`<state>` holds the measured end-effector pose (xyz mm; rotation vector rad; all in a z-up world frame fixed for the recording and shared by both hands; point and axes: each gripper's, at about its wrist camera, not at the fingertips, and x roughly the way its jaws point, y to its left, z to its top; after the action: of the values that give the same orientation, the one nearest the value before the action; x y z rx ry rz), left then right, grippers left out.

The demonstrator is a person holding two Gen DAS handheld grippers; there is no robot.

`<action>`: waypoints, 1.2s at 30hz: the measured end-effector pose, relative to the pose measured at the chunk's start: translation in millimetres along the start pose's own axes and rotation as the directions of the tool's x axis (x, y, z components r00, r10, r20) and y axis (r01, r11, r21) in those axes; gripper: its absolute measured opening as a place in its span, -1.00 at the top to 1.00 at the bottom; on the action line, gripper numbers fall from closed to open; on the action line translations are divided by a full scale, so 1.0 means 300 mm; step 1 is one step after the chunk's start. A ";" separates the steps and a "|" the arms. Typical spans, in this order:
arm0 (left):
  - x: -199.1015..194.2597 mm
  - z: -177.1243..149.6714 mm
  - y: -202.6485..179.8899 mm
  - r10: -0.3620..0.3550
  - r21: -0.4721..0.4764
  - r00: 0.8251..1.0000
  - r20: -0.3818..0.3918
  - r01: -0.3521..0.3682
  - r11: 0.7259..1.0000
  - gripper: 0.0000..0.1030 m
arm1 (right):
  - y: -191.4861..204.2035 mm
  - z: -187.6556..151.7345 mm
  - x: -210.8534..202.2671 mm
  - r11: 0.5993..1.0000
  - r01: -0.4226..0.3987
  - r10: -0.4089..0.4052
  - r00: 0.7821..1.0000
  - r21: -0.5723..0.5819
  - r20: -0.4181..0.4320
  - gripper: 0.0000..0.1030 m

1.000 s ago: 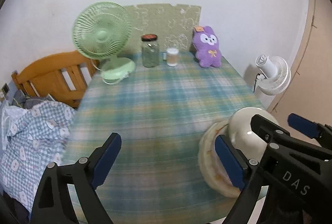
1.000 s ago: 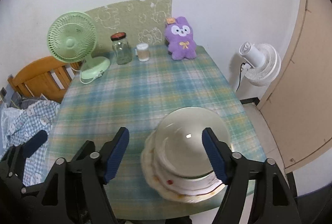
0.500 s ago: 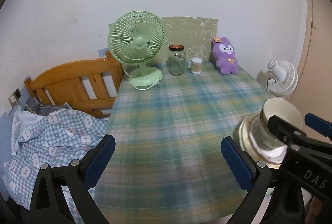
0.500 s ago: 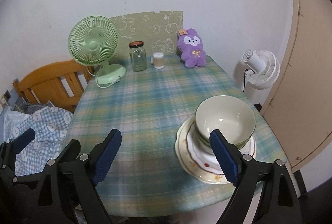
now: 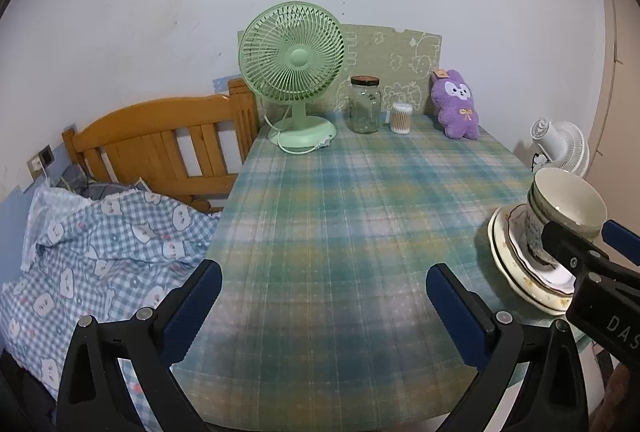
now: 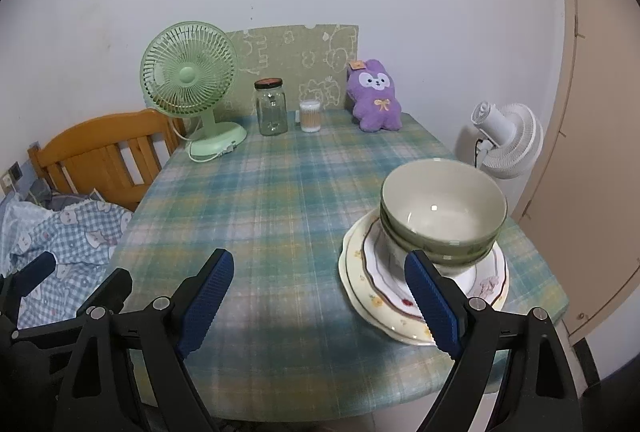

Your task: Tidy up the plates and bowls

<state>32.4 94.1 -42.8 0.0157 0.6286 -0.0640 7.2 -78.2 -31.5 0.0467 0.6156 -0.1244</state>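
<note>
from the left wrist, the left gripper (image 5: 320, 296) holds its fingers wide apart over the plaid cloth surface (image 5: 360, 216), a green fan (image 5: 294, 71) and glass jar (image 5: 364, 109) behind; from the right wrist, the right gripper (image 6: 318, 306), fingers apart and empty, hangs just beside glossy green bowls (image 6: 442, 211) nested on stacked scalloped plates (image 6: 372, 280) near the surface's right edge.

We see plates (image 5: 505, 264) partly hidden behind right gripper (image 5: 600, 244); we cannot count bowls (image 6: 442, 220); white fan (image 6: 506, 139) base hidden.

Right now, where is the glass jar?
In the right wrist view the glass jar stands at the table's far edge, between the green fan and the small cotton swab tub.
</note>
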 end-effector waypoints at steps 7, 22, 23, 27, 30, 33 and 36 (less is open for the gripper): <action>-0.002 -0.035 -0.007 0.006 -0.001 1.000 0.024 -0.006 1.000 -0.99 | -0.031 -0.047 0.021 1.000 -0.007 0.007 1.000 0.017 0.016 -0.74; 0.009 -0.013 -0.008 0.023 -0.035 0.998 0.067 -0.020 0.999 -0.99 | -0.044 -0.040 0.055 0.999 -0.039 0.039 0.999 -0.016 0.024 -0.74; 0.010 -0.013 -0.007 0.020 -0.036 0.998 0.065 -0.018 0.999 -0.99 | -0.045 -0.038 0.058 0.999 -0.040 0.041 0.999 -0.015 0.022 -0.74; 0.016 -0.005 -0.008 0.024 -0.037 0.998 0.058 -0.022 0.999 -0.99 | -0.044 -0.037 0.064 0.999 -0.044 0.045 0.999 -0.017 0.017 -0.74; 0.020 0.001 -0.012 0.024 -0.037 0.998 0.056 -0.022 0.999 -0.99 | -0.044 -0.034 0.068 0.999 -0.045 0.045 0.999 -0.020 0.014 -0.74; 0.021 -0.001 -0.011 0.026 -0.038 0.998 0.054 -0.024 0.999 -0.99 | -0.044 -0.033 0.069 0.999 -0.044 0.045 0.999 -0.022 0.012 -0.74; 0.023 0.000 -0.010 0.026 -0.041 0.998 0.053 -0.024 0.999 -0.99 | -0.043 -0.034 0.070 0.998 -0.050 0.050 0.999 -0.026 0.008 -0.74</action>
<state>37.7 90.6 -46.8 -0.0172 0.5763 -0.0272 16.7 -92.4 -51.9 0.0362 0.6064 -0.0682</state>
